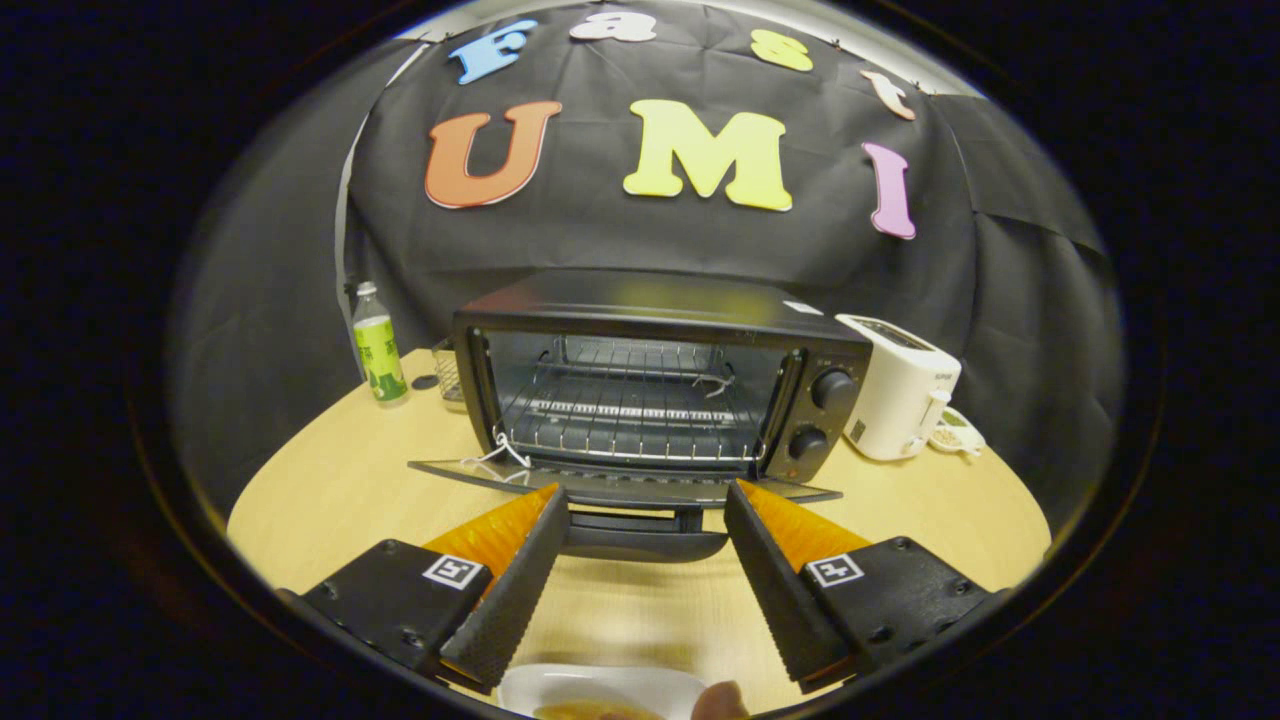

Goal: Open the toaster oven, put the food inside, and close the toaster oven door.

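A black toaster oven (650, 385) stands on the round wooden table (330, 500), just beyond my fingers. Its glass door (620, 485) is folded down flat toward me, with the dark handle (645, 540) sitting between my fingertips. Inside, a wire rack (625, 415) is bare. My gripper (648, 500) is open with nothing between its fingers. Close below it, a white plate (600, 690) holds brownish food (590, 711), only partly visible.
A white pop-up toaster (900, 400) stands right of the oven, with a small white dish (955, 437) behind it. On the left are a green-labelled bottle (378, 345) and a small glass (447, 372). A white string (497, 458) hangs at the oven's left hinge.
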